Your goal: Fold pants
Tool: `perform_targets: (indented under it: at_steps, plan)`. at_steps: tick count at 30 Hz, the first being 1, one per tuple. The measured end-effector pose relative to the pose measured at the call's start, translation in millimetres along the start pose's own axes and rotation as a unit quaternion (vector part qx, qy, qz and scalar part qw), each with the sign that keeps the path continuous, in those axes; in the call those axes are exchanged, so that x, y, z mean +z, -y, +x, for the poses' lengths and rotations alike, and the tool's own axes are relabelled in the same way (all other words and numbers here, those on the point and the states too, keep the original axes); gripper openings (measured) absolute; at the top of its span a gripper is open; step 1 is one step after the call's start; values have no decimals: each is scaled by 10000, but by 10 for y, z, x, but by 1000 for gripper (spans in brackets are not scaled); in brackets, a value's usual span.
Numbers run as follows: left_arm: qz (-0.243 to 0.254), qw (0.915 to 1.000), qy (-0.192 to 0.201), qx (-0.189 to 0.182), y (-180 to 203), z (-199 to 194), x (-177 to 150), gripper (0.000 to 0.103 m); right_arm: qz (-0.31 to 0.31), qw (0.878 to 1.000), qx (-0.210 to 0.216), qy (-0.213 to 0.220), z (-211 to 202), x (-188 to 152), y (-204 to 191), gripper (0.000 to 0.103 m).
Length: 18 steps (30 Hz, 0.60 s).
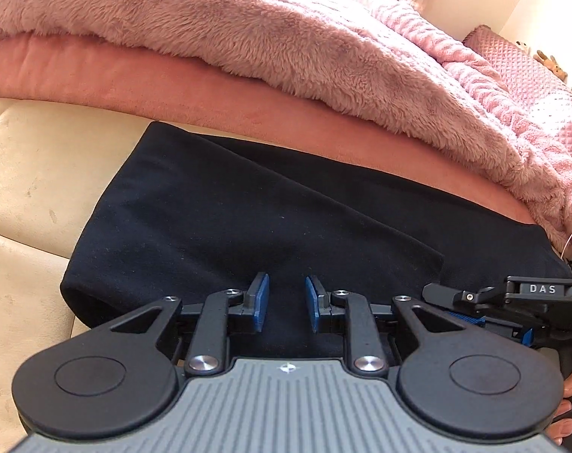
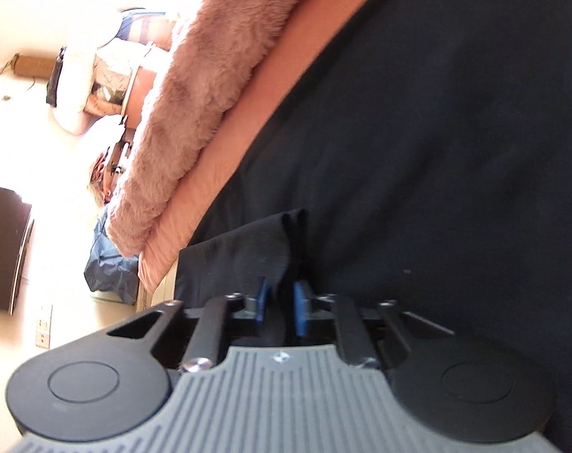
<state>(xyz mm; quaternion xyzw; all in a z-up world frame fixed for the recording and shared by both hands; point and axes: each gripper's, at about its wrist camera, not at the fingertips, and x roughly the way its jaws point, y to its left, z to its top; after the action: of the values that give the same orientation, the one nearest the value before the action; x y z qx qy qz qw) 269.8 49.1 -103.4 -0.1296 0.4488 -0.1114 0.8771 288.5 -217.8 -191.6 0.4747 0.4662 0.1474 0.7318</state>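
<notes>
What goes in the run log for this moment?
left gripper: open, empty, over black pants | right gripper: pinching pants edge | fold: partway

A cream bed surface (image 1: 25, 173) carries the black pants (image 1: 248, 219), folded flat near its front edge. Behind them lies a salmon-pink sheet (image 1: 135, 87) — and on that a fluffy pink blanket (image 1: 248, 34), toward the far edge.
</notes>
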Motion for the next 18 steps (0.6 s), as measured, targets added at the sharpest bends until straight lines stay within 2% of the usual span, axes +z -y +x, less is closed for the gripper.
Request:
perform_targets:
  at_steps: [4,8,12,15,18]
  plan:
    - [-56,9999,115,22,14,-121,42,27,-246,9996,-123,-22,-5,39,-184,0]
    - [-251,9969,735,134,-100,-521,120,27,-905,9958,-88,86,-146,114,-705,0]
    - [-589,9895,1276,334,-335,-941,167,27,-1661,9859,-110,135,-427,319,-1394,0]
    - [-724,9868,1375,451,-451,-1100,157,27,-2159,9761,-160,204,-730,525,-1863,0]
    - [-712,9872,1366,410,-443,-1142,121,27,-2534,9665,-272,306,-1090,748,-2219,0]
